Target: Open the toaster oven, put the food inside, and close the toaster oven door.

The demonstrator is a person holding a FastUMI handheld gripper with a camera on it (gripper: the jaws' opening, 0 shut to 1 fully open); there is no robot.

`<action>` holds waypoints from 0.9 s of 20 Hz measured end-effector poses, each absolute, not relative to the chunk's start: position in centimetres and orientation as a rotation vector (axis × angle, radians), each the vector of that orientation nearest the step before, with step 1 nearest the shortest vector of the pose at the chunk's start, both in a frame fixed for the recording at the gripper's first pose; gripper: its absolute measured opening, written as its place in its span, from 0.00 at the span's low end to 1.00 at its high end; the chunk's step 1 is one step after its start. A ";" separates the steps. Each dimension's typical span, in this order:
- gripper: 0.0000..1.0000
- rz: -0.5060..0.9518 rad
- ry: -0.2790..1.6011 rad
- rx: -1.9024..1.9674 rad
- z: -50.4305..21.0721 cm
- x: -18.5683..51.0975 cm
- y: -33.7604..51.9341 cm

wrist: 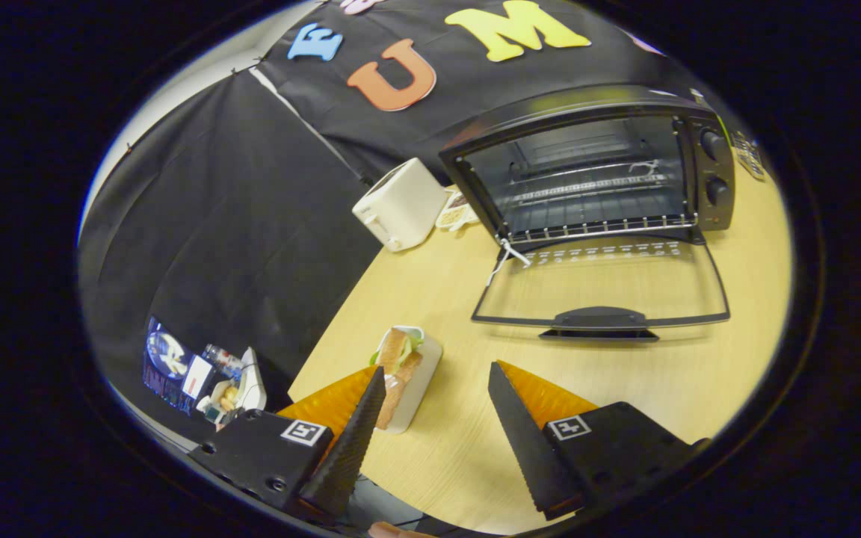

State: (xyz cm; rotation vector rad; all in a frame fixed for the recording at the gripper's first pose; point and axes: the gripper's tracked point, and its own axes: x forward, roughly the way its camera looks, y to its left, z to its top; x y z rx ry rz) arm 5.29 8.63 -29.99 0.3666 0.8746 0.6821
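Observation:
A black toaster oven [595, 168] stands at the far side of the wooden table [625, 373]. Its glass door [601, 288] lies folded down flat toward me, and the wire rack inside is bare. A sandwich on a small white tray [406, 373] rests on the table near its left edge, just ahead of my left finger [356, 433]. My gripper [436, 377] is open, hovering above the table with nothing between its fingers. The tray lies beside the left fingertip, partly hidden by it.
A white pop-up toaster [400, 203] stands left of the oven, with a small dish of food [457, 213] behind it. Black cloth hangs past the table's left edge. Clutter of packets and a bottle [206, 373] sits low on the left, off the table.

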 end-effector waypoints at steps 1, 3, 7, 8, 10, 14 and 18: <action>0.93 0.700 0.897 0.380 -30.3 5.2 9.3; 0.92 0.725 0.957 0.418 -31.1 5.3 10.7; 0.89 0.798 1.057 0.589 -30.3 4.7 12.4; 0.86 0.800 1.100 0.601 -30.3 4.7 13.2; 0.83 0.764 1.178 0.521 -31.7 4.7 13.5; 0.77 0.721 1.271 0.486 -32.6 4.6 13.7; 0.49 0.717 1.280 0.524 -32.6 4.2 14.2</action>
